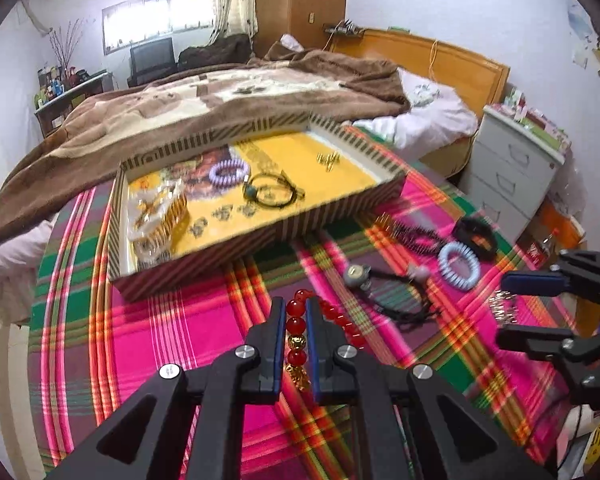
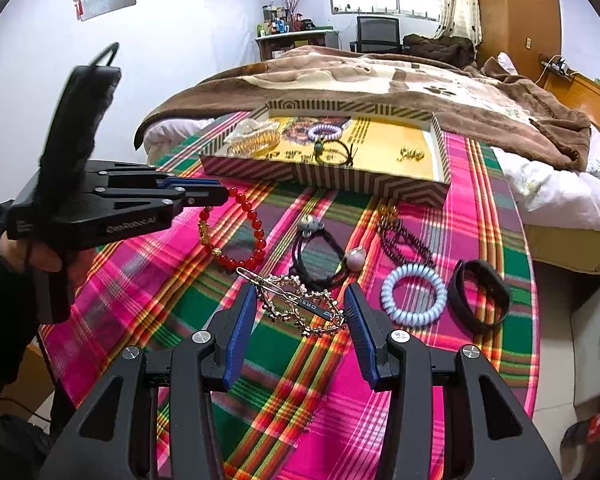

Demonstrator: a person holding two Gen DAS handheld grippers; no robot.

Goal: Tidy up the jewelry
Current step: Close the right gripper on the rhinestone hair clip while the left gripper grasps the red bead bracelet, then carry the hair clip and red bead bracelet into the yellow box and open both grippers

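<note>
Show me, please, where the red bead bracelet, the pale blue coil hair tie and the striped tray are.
Red bead bracelet (image 2: 256, 236), right wrist view, on a bead of its right side.
Pale blue coil hair tie (image 2: 414, 318), right wrist view, on its lower coil.
Striped tray (image 2: 340, 186), right wrist view, on its near wall.

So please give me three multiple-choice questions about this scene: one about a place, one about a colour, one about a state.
1. Where is the purple coil band?
A. in the tray
B. on the cloth
C. in a claw

2. What colour are the beads in the left claw?
A. blue
B. red
C. white

3. How is the right claw?
A. shut on the hair clip
B. open over the hair clip
C. holding the tray

A: it lies inside the tray.
B: red beads show between the pads.
B: its pads stand apart around the hair clip.
</note>
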